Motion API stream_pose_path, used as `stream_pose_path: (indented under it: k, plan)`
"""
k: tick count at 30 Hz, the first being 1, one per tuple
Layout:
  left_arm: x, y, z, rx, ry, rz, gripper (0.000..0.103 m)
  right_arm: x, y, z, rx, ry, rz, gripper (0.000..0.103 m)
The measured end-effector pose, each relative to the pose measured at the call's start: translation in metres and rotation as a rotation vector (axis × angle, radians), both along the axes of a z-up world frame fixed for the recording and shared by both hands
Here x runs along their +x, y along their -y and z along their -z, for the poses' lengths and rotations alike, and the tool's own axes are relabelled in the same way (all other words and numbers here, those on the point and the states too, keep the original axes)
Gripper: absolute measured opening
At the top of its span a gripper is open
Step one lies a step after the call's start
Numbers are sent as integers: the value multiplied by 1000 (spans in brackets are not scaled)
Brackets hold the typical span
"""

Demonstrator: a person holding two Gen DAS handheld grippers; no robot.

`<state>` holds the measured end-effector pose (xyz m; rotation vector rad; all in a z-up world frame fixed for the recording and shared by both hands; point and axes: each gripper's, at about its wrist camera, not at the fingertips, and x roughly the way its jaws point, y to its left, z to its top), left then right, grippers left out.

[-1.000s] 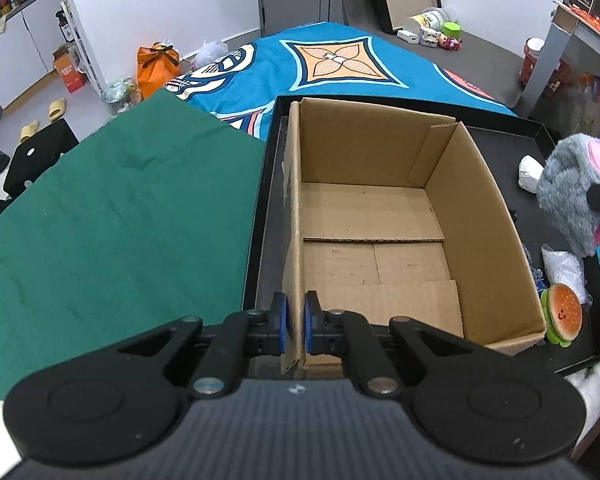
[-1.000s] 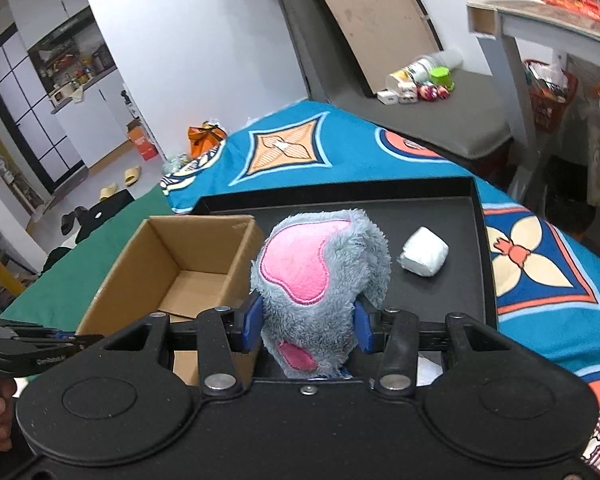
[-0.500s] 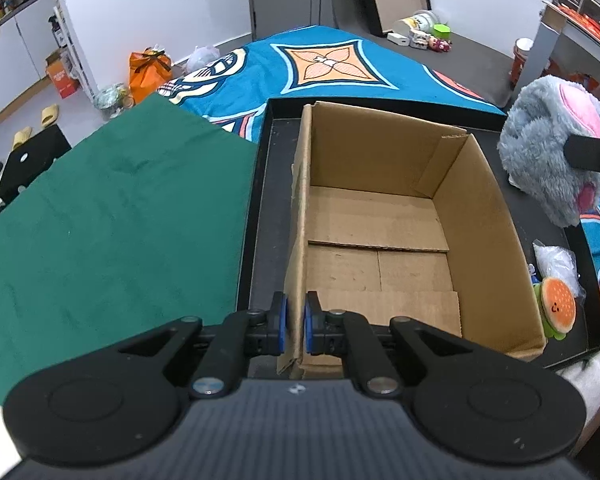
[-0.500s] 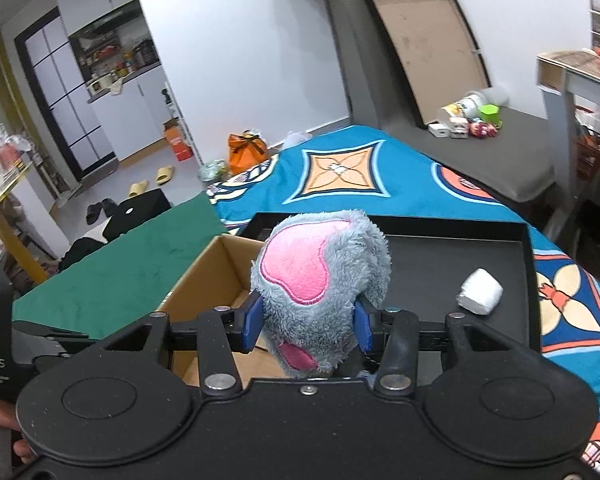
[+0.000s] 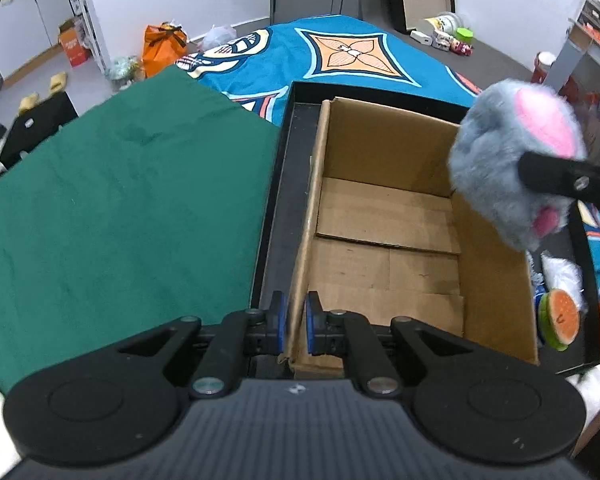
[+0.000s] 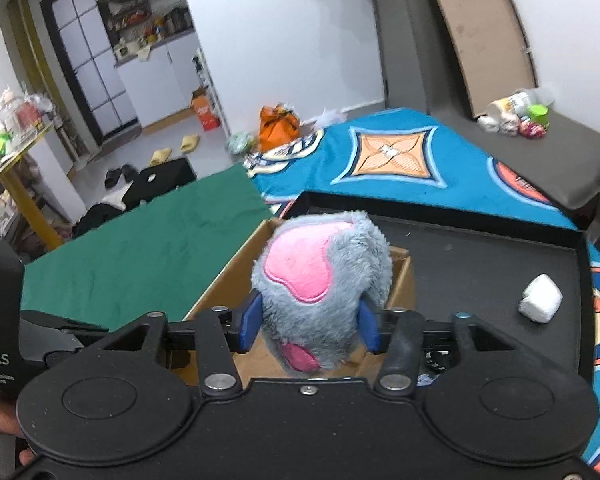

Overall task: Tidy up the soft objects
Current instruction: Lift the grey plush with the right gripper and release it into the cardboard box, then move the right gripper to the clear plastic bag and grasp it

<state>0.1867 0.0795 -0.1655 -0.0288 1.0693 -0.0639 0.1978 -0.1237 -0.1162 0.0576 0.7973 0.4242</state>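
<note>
Grey plush toy (image 6: 324,280), fluffy with a pink patch, sits squeezed between my right gripper (image 6: 308,328) pads at its sides; I judge it light and squashy, best held across its bulk as now. It hangs over the cardboard box (image 5: 384,248), at the rim's two o'clock in my left view. My left gripper (image 5: 296,328) is clamped on the box's near-left wall, steadying it inside the black tray (image 5: 276,208).

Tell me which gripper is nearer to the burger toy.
Right. The right gripper, holding the grey plush, is above the box's right wall, on the burger toy's side; the left gripper clamps the cardboard box's opposite wall.
</note>
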Motion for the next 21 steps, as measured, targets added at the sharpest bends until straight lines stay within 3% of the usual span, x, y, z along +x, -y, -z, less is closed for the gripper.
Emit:
stream_pose_path:
  k: [4, 11, 14, 16, 18, 21]
  plan:
    - [1, -5, 1, -23, -4, -16, 11, -3, -3, 0, -9, 4, 2, 68]
    - [0, -1, 0, 16, -2, -9, 13, -12, 15, 3, -9, -19, 48, 72]
    - [0, 0, -1, 23, 2, -9, 23, -18, 25, 6, -9, -26, 71, 72]
    - [-2, 1, -2, 32, 9, -13, 39, -22, 32, 8, -9, -34, 85, 72]
    - [-4, 2, -5, 47, 25, -18, 49, -25, 38, 11, -8, -41, 99, 72]
    - [-7, 5, -8, 62, 50, -9, 58, -28, 48, 15, -3, -54, 120, 72]
